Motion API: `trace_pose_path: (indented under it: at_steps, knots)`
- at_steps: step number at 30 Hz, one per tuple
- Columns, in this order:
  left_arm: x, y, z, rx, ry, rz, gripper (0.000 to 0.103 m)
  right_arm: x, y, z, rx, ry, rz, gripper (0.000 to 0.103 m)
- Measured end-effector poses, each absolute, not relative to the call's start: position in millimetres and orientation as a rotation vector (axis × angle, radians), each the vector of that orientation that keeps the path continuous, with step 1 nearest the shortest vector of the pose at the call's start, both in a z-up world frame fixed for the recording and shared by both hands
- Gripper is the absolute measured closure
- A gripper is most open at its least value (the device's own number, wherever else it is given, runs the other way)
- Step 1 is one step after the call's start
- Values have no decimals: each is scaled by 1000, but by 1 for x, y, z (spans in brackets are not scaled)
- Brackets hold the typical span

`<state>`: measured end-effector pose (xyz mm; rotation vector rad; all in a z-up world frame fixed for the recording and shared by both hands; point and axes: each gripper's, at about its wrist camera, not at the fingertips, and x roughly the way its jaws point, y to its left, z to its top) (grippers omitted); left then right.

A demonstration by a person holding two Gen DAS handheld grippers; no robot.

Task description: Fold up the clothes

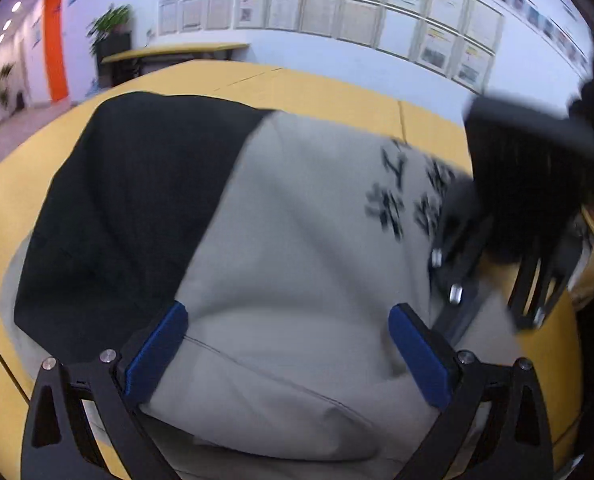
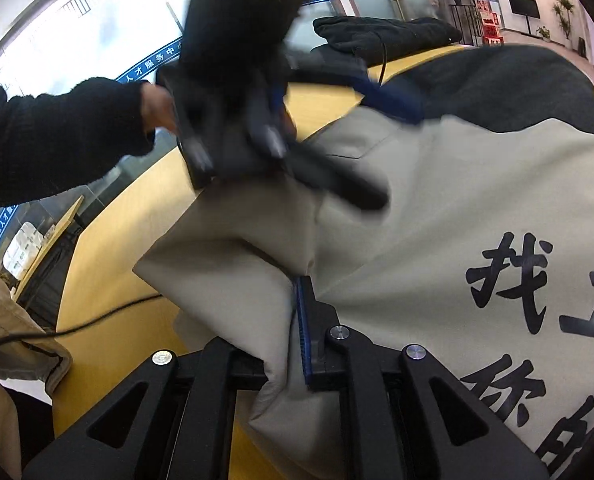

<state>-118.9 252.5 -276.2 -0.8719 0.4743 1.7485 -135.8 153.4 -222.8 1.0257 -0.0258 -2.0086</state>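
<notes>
A grey garment (image 1: 297,240) with a black upper part (image 1: 137,192) and black printed characters (image 1: 413,192) lies on the yellow table (image 1: 337,88). My left gripper (image 1: 287,354) is open, its blue pads (image 1: 157,352) spread over the grey cloth, holding nothing. In the right wrist view the garment (image 2: 437,208) shows with large black characters (image 2: 513,280). My right gripper (image 2: 289,328) is shut on a fold of the grey cloth. The left gripper (image 2: 357,128) appears blurred above the garment, held by a hand in a black sleeve (image 2: 57,140).
The right gripper shows blurred at the right of the left wrist view (image 1: 529,208). A black bundle of clothing (image 2: 385,34) lies at the table's far side. A black cable (image 2: 97,320) runs across the table. Beige cloth (image 2: 9,340) hangs at the left.
</notes>
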Motion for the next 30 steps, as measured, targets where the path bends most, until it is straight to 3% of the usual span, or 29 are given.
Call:
trace_pose_path:
  at_steps: [5,7,8,9,12,16,18,19,22,24,27,30]
  knots:
    - [-106,268,-292,-825,541,1728,0,-105,172,-202,1003,-16,-2058,82]
    - [-105,272,-291,-829,547,1721,0,-83,192,-184,977,-25,-2112,61]
    - [-105,274,-291,-831,547,1719,0,-71,208,-172,961,-24,-2171,40]
    - [-105,277,-291,-833,546,1716,0,-61,223,-160,948,2,-2243,32]
    - [-104,285,-291,-841,550,1713,0,-39,253,-151,1001,265,-2420,28]
    - [-105,290,-289,-847,557,1714,0,-48,245,-183,1043,666,-2436,29]
    - [-106,300,-291,-848,562,1715,0,-55,240,-198,1018,738,-2462,51]
    - [-106,303,-291,-849,563,1716,0,-60,239,-199,1011,733,-2506,54]
    - [-109,313,-292,-856,551,1716,0,-66,255,-199,1080,519,-2654,71]
    - [-109,322,-293,-856,548,1709,1,-69,271,-198,1144,315,-2744,89]
    - [-108,332,-296,-849,559,1696,0,-70,291,-201,1246,18,-2821,92]
    - [-106,324,-291,-834,569,1651,0,-55,293,-200,1308,-104,-2794,92]
